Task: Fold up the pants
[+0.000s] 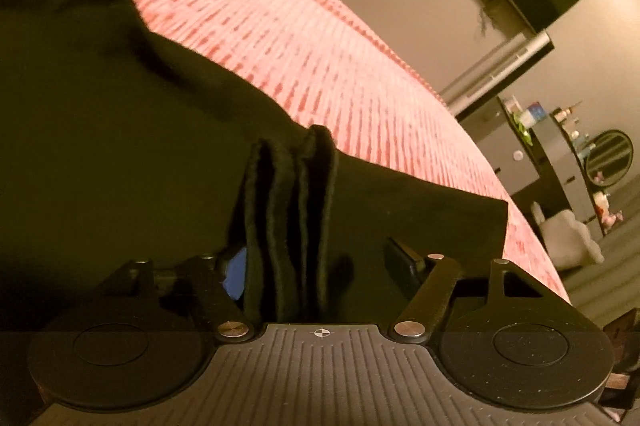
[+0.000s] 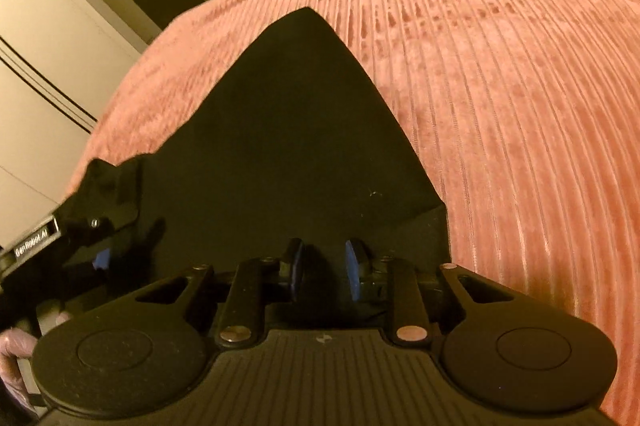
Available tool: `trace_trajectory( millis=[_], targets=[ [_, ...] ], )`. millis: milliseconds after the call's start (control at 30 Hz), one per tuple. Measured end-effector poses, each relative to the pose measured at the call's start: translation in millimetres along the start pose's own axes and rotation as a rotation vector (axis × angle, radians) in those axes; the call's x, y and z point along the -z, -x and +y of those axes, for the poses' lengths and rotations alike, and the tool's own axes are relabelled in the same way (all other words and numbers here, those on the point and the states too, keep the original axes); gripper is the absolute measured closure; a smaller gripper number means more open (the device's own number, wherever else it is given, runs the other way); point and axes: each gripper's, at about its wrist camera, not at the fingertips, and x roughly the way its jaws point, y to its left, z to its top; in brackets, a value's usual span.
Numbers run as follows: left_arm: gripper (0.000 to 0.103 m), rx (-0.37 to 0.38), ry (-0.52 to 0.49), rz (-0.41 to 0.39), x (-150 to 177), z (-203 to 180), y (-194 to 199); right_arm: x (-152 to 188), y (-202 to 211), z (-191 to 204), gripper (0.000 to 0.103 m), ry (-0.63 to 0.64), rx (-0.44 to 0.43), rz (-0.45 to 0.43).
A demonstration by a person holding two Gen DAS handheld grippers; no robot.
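Black pants (image 1: 120, 146) lie spread on the pink ribbed bed cover (image 1: 300, 26), one pair only. A bunched stack of their folds stands between the left gripper (image 1: 320, 266) fingers, which stand wide, one side off the cloth. The right gripper (image 2: 324, 266) fingers are narrow, over the pants' near edge, nothing visibly pinched.

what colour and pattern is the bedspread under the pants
Pink with fine ribbed stripes; the bedspread shows best in the right wrist view, beside the black pants.
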Motion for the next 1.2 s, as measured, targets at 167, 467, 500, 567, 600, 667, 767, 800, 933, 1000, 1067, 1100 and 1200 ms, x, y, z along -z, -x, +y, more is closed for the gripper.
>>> trace_trajectory(
  millis=[167, 467, 500, 567, 600, 667, 767, 800, 933, 1000, 1067, 1100, 1200],
  targets=[
    [0.089, 0.012, 0.056, -0.004, 2, 0, -4, 3, 5, 8, 0.073, 0.031, -0.003, -0.032],
    [0.086, -0.074, -0.079, -0.120, -20, 4, 77, 11, 55, 13, 0.055, -0.026, -0.114, -0.248],
    [0.082, -0.119, -0.091, -0.133, -21, 10, 85, 10, 53, 18, 0.056, -0.003, -0.110, -0.248],
    [0.032, -0.275, -0.112, -0.201, -17, 21, 97, 8, 42, 31, 0.061, 0.035, -0.098, -0.228],
    [0.025, -0.330, -0.109, -0.243, -13, 25, 101, 5, 34, 35, 0.073, 0.046, -0.092, -0.211],
    [0.025, -0.346, -0.071, -0.287, -5, 33, 107, -1, 21, 46, 0.079, 0.072, -0.076, -0.180],
    [0.024, -0.291, -0.022, -0.267, 2, 32, 101, -7, 6, 55, 0.080, 0.106, -0.013, -0.176],
    [0.023, -0.282, -0.036, -0.254, 4, 30, 97, -11, -1, 58, 0.081, 0.120, 0.016, -0.173],
    [0.016, -0.288, -0.154, -0.205, 11, 27, 76, -18, -41, 59, 0.084, 0.141, 0.127, -0.075],
    [0.016, -0.324, -0.171, -0.170, 16, 33, 63, -22, -45, 56, 0.091, 0.119, 0.126, -0.083],
    [0.016, -0.337, -0.168, -0.147, 18, 38, 52, -22, -48, 57, 0.092, 0.129, 0.150, -0.086],
    [0.015, -0.339, -0.180, -0.155, 21, 41, 54, -21, -48, 59, 0.092, 0.139, 0.159, -0.088],
    [0.014, -0.352, -0.210, -0.158, 27, 41, 53, -20, -51, 65, 0.092, 0.168, 0.191, -0.091]
  ],
)
